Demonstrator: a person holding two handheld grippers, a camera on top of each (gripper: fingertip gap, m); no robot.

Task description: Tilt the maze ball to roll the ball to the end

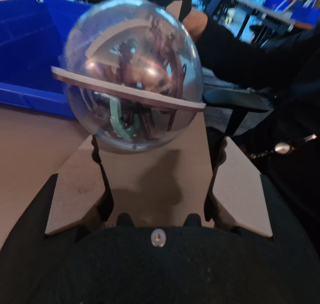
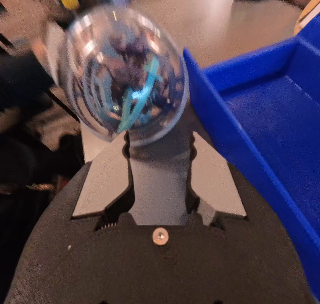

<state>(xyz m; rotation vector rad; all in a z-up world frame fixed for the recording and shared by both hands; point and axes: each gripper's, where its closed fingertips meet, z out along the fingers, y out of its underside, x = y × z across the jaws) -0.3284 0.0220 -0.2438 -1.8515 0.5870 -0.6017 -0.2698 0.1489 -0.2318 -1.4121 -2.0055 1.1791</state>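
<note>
Unlabelled maze ball beside blue bin

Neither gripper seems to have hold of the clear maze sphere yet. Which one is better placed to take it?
Probably left. The left gripper is spread wide, its fingers bracketing the lower half of the clear plastic maze sphere with a flat ring. The right gripper is narrower than the sphere and crowded by the blue plastic bin.
</note>
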